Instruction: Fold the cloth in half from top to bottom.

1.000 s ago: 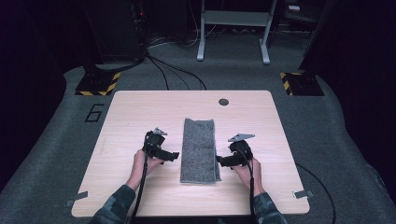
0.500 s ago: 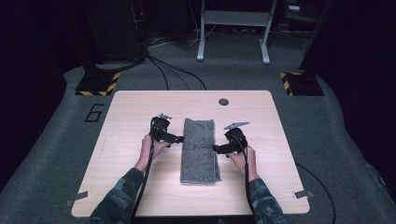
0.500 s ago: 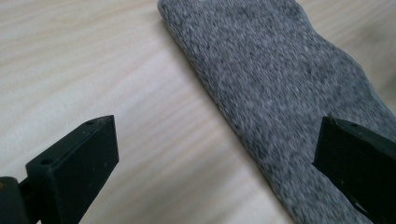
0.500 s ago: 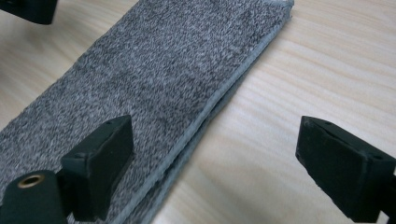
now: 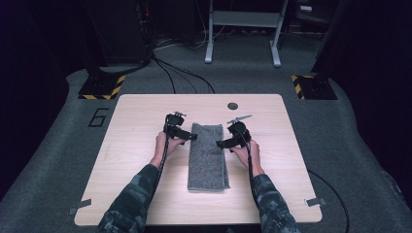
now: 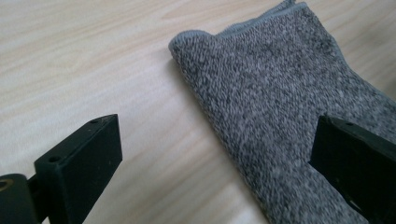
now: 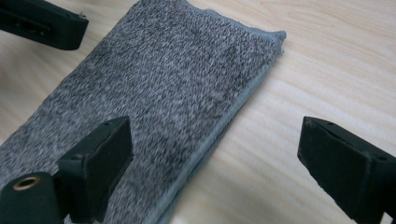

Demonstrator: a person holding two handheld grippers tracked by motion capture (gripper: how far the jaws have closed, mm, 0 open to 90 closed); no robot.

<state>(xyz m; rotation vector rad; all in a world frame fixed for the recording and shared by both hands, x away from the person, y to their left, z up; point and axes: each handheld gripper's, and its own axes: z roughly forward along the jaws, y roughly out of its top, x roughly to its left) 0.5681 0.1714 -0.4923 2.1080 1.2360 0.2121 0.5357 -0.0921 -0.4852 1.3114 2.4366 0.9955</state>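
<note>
- Your folded grey towel [image 5: 208, 156] lies lengthwise at the centre of the counter [image 5: 136, 194].
- Your left gripper [image 5: 190, 137] gapes empty at its upper left edge.
- Your right gripper [image 5: 221, 144] gapes empty opposite.

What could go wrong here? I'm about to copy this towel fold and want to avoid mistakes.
1. The towel is folded in layers; the open left gripper straddles its long edge and might pinch only the top layer.
2. The right gripper straddles the other long edge; uneven grips could leave the fold crooked.
3. Fingers scraping the smooth table may push the towel instead of catching it.
</note>
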